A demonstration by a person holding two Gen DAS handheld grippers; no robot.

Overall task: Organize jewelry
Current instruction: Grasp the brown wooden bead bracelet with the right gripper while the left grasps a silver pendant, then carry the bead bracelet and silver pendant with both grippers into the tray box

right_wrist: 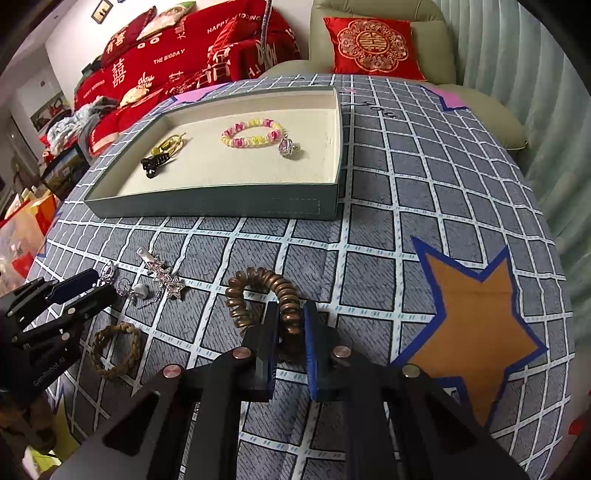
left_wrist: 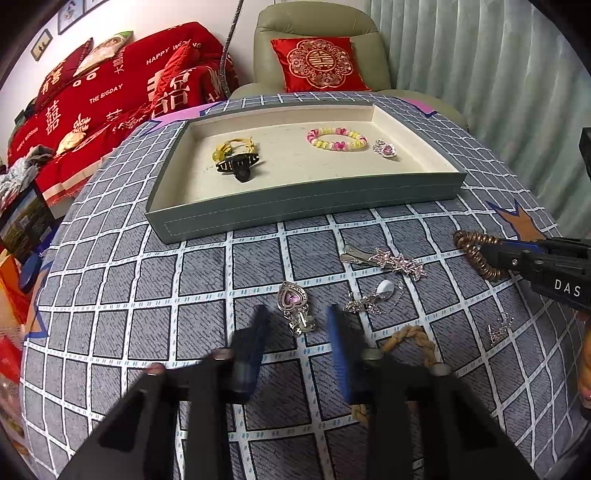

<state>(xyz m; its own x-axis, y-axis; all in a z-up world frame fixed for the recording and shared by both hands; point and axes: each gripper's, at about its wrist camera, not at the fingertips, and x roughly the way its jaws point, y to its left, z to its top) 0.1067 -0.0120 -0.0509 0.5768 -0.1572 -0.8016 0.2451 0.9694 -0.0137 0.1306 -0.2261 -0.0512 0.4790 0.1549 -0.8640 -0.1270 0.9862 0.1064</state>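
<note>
Grey checked cloth (right_wrist: 424,177) with white grid lines and an orange star (right_wrist: 476,325) is spread over the work surface; a red sofa throw (left_wrist: 110,92) and a red embroidered cushion (left_wrist: 319,64) on a pale armchair (left_wrist: 314,26) are seen at 12 o'clock. A shallow grey-green tray (left_wrist: 295,206) with a cream lining is set on the far half of the cloth. Inside it are shown a black hair claw (left_wrist: 238,166) touching a yellow hair tie (left_wrist: 231,147) at the left, and a pink-and-yellow beaded bracelet (left_wrist: 336,138) with a pink heart pendant (left_wrist: 386,148) just beside it at 3 o'clock.

On the cloth near the tray's front wall lie a rhinestone star hair clip (left_wrist: 391,260), a second pink heart pendant (left_wrist: 293,299), a silver chain piece with a white oval stone (left_wrist: 376,297), a braided tan hair tie (right_wrist: 116,349) and a small rhinestone piece (left_wrist: 500,328).

The left gripper (left_wrist: 299,326) is held open, its blue-padded jaws standing either side of the second heart pendant without touching it. The right gripper (right_wrist: 291,325) is closed on the near arc of a copper spiral hair tie (right_wrist: 262,295), which is pinched between its pads; the rest of the coil extends toward 11 o'clock over the cloth, at 4 o'clock from the tray.
</note>
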